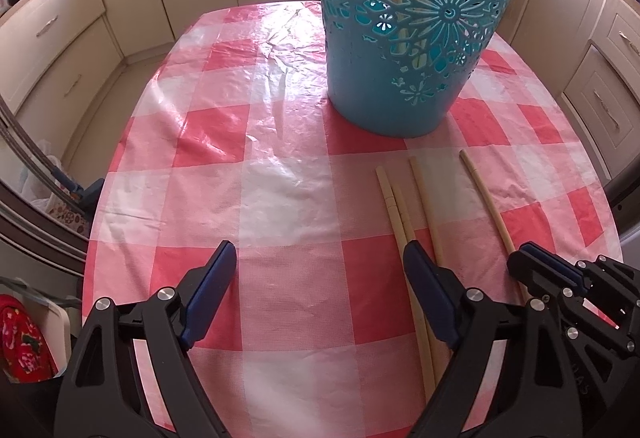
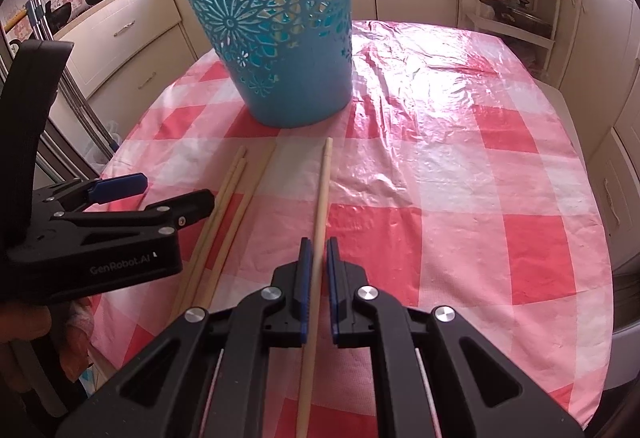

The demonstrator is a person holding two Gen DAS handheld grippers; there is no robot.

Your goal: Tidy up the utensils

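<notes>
Right gripper (image 2: 319,254) straddles chopstick (image 2: 322,190); basket (image 2: 280,50) beyond.

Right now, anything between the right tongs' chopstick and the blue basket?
Nothing visible. The single chopstick lies between the right tongs, pointing at the blue basket, with only bare checkered tablecloth in between. The other three chopsticks and the left tongs sit off to its left.
</notes>
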